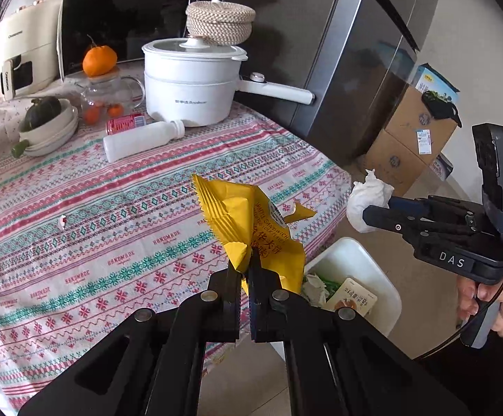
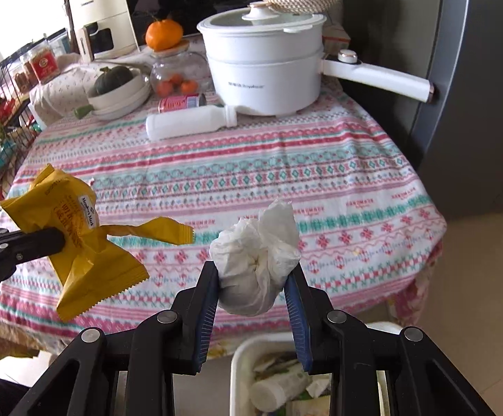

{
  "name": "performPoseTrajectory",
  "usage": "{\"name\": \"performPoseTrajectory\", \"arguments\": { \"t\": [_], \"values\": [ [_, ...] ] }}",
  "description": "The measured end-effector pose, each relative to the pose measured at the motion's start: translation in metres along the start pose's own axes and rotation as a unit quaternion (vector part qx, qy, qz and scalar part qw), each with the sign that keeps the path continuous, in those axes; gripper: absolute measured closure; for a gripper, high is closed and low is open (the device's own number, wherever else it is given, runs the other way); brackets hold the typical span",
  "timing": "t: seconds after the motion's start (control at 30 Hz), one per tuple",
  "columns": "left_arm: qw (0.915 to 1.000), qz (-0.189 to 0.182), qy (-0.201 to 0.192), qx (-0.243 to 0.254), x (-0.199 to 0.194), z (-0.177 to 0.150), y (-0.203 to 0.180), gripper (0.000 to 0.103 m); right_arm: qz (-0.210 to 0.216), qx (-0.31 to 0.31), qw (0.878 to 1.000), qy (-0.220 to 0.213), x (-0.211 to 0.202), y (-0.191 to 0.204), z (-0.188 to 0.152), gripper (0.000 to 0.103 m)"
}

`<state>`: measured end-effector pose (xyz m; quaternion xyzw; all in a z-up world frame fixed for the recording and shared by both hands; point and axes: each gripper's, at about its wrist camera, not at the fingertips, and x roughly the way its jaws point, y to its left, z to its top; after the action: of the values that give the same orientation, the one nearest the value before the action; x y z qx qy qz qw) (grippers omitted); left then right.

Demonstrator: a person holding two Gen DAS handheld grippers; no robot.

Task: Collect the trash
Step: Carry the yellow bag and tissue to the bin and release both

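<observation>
A: Two hand-held grippers up, both loaded. Left hand-held gripper (image 1: 248, 270) clamped on a yellow wrapper (image 1: 251, 222), jaws nearly together with the foil pinched between them.

B: Right one?

A: Right hand-held gripper (image 2: 254, 277) squeezing a tissue wad (image 2: 258, 256), blue pads (image 2: 206, 298) pressed against both sides.

B: Where are they?

A: Both held in the air at the table (image 1: 78, 208) edge. Bin (image 2: 241, 357) sits on the floor just beside the table, below the tissue wad. Already has paper and packaging in it.

B: Anything left on the table?

A: White bottle (image 1: 144, 140) lying on its side, pink can (image 1: 126, 124) behind it, both near the white pot (image 1: 192, 83). Small scrap (image 1: 62, 222) on the cloth.
</observation>
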<state>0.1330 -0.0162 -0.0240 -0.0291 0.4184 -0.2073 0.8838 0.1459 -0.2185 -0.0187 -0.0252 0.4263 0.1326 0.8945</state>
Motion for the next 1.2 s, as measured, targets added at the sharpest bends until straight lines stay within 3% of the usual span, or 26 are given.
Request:
{"name": "performPoseTrajectory", "arguments": {
  "t": [0.47, 0.87, 1.0, 1.13, 1.2],
  "values": [
    [0.9940, -0.052, 0.063, 0.072, 0.058, -0.039, -0.068, 0.100, -0.032, 0.033, 0.995, 0.091, 0.007, -0.052, -0.064, 0.068],
    [0.9810, -0.043, 0.103, 0.158, 0.113, -0.063, -0.129, 0.100, -0.049, 0.070, 0.990, 0.112, 0.000, -0.090, -0.087, 0.067],
    [0.9761, -0.031, 0.109, 0.185, 0.122, -0.066, -0.142, 0.092, -0.051, 0.079, 0.989, 0.111, -0.004, -0.098, -0.088, 0.067],
    [0.9725, -0.009, 0.117, 0.201, 0.122, -0.069, -0.147, 0.065, -0.051, 0.089, 0.988, 0.117, -0.002, -0.101, -0.089, 0.067],
    [0.9722, -0.006, 0.116, 0.203, 0.119, -0.069, -0.146, 0.057, -0.051, 0.090, 0.988, 0.118, -0.002, -0.101, -0.089, 0.067]
  ]
}}
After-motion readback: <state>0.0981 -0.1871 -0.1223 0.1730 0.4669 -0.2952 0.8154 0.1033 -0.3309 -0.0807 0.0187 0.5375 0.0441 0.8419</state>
